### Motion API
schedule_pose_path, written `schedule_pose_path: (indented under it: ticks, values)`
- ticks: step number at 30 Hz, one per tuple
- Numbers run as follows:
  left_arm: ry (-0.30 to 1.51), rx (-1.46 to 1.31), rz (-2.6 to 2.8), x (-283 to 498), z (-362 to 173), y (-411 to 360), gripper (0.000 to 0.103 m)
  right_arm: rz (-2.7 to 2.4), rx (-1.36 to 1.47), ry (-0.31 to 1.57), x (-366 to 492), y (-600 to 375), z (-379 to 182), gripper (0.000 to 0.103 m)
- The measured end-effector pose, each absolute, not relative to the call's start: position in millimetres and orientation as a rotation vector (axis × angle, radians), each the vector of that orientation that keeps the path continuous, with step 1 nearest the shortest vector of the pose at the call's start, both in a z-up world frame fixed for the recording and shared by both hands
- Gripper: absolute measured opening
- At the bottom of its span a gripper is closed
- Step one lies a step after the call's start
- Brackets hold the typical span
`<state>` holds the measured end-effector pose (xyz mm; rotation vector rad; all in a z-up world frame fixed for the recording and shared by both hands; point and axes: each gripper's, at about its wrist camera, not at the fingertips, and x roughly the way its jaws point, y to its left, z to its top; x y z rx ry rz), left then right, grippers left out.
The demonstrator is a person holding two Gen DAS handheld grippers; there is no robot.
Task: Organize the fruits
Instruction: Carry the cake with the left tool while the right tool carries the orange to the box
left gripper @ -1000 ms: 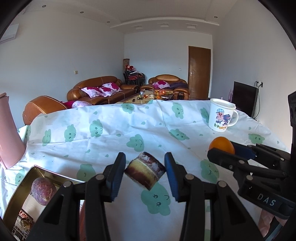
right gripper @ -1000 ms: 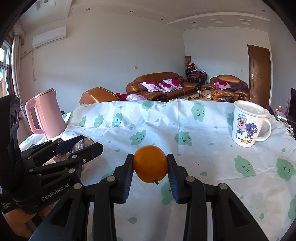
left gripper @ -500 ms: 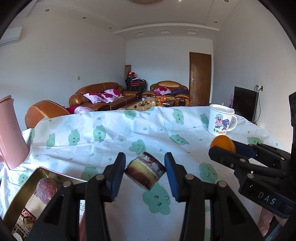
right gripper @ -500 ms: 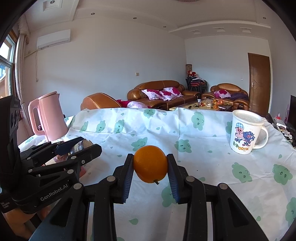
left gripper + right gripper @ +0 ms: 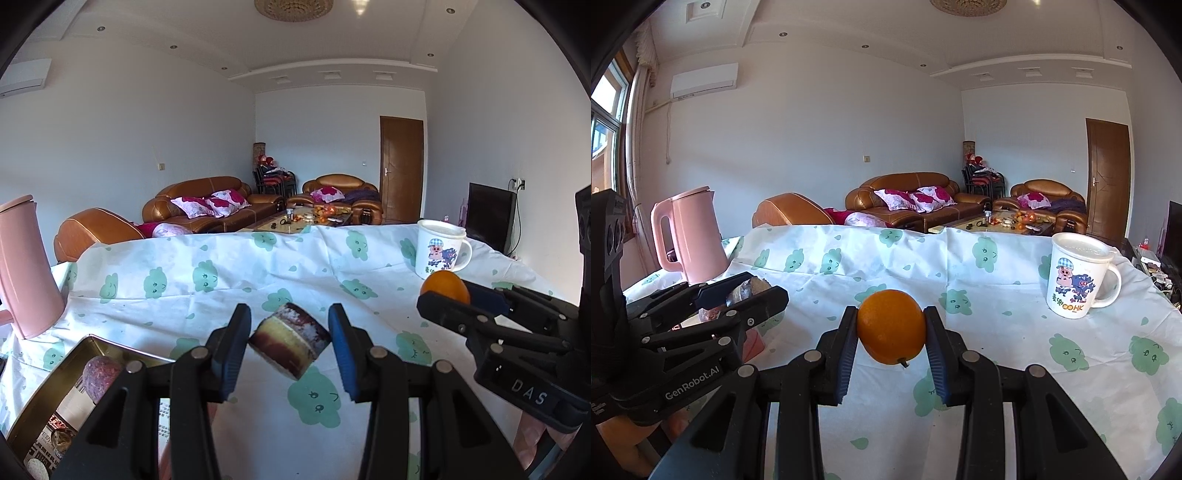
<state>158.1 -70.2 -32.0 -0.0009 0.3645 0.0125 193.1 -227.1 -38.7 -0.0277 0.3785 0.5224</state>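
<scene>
Right gripper [image 5: 891, 332] pinched round orange fruit [image 5: 891, 326]; left gripper [image 5: 289, 341] pinched layered cake slice [image 5: 289, 339], both above cloud-print tablecloth [image 5: 221, 280] w/ open room ahead.

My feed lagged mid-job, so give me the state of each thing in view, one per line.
Left hand-held gripper: shut on cake slice.
Cake slice: held, tilted, off the table.
Right hand-held gripper: shut on orange.
Orange: held, lifted.
Tin: open, reddish round item inside.
Mug: upright, lidded.
Kettle: upright, lid down.

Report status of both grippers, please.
Left gripper shut on layered round cake slice. Right gripper shut on round orange. Both held above tablecloth; nothing blocking.
</scene>
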Motion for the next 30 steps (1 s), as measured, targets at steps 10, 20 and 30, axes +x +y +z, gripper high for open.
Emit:
schedule_pose_path:
  ticks: [10, 20, 30]
  values:
    - [0.329, 0.009, 0.030, 146, -29, -71, 0.045, 0.512, -0.052, 0.312, 180, -225, -34, 0.037]
    - [0.346, 0.017, -0.006, 136, -29, -70, 0.045, 0.510, -0.063, 0.336, 180, -220, -34, 0.037]
    - [0.375, 0.000, -0.018, 116, -30, -53, 0.045, 0.586, -0.047, 0.409, 177, -190, -38, 0.037]
